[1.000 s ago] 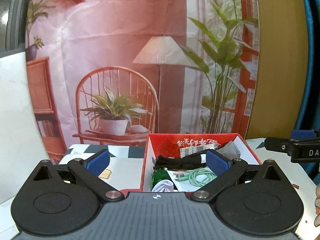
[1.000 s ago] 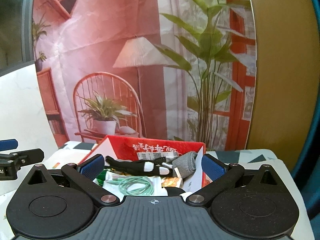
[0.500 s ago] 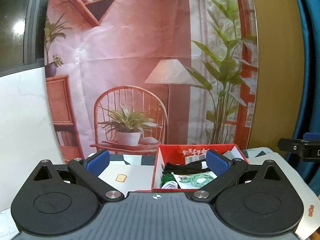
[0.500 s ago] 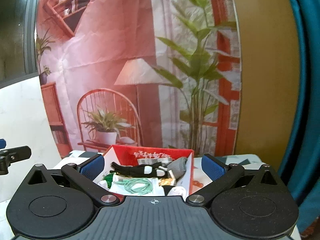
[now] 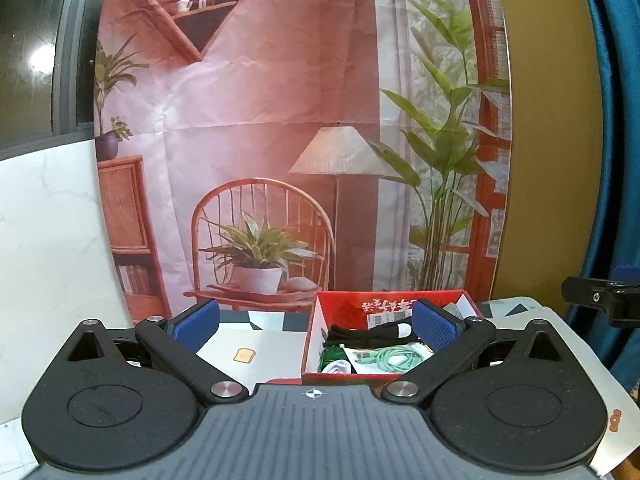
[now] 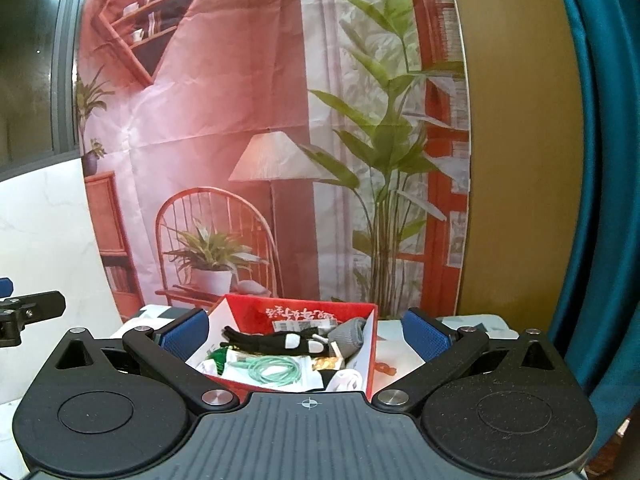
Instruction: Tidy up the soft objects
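my left gripper [image 5: 316, 326] spread wide and empty, right gripper [image 6: 306, 330] same, red box [image 6: 256, 312] just ahead between the right fingers, green cable [image 6: 274, 372], black sock [image 6: 260, 342], grey cloth [image 6: 350, 336] inside

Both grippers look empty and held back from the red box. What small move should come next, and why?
Probably bring the right gripper forward and down toward the black sock lying on top in the red box. Both grippers are open and hold nothing, the left gripper too, and the sock lies uncovered above the green cable, so it seems easiest to pinch first.
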### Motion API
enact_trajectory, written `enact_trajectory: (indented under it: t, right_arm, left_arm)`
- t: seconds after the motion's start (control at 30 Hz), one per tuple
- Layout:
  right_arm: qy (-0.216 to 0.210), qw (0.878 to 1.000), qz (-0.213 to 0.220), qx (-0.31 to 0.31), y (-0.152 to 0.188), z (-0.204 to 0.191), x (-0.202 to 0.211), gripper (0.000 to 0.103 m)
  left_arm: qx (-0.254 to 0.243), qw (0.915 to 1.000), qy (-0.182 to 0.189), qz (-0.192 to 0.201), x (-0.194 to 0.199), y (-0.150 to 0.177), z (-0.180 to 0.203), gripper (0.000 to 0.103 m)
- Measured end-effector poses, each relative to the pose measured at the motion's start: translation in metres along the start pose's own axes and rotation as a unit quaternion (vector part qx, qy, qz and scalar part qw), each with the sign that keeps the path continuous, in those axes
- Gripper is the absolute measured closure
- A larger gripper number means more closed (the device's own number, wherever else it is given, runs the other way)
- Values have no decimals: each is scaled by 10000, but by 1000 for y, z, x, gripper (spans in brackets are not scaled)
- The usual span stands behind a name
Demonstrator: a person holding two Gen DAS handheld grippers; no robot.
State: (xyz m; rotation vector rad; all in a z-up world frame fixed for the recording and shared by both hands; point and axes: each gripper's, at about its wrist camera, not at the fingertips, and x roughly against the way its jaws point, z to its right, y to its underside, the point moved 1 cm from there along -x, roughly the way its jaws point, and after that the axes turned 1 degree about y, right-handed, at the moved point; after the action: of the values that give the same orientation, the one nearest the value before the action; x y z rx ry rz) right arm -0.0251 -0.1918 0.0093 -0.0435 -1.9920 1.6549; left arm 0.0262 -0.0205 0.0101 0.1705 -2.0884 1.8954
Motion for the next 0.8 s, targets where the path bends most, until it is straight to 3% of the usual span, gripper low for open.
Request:
enact_trajectory:
  t: [0.8]
  right_arm:
    - [42, 10000, -55, 39, 3, 0, -2, 0]
  left_arm:
    - [57, 10000, -9, -8, 0, 2, -5, 0]
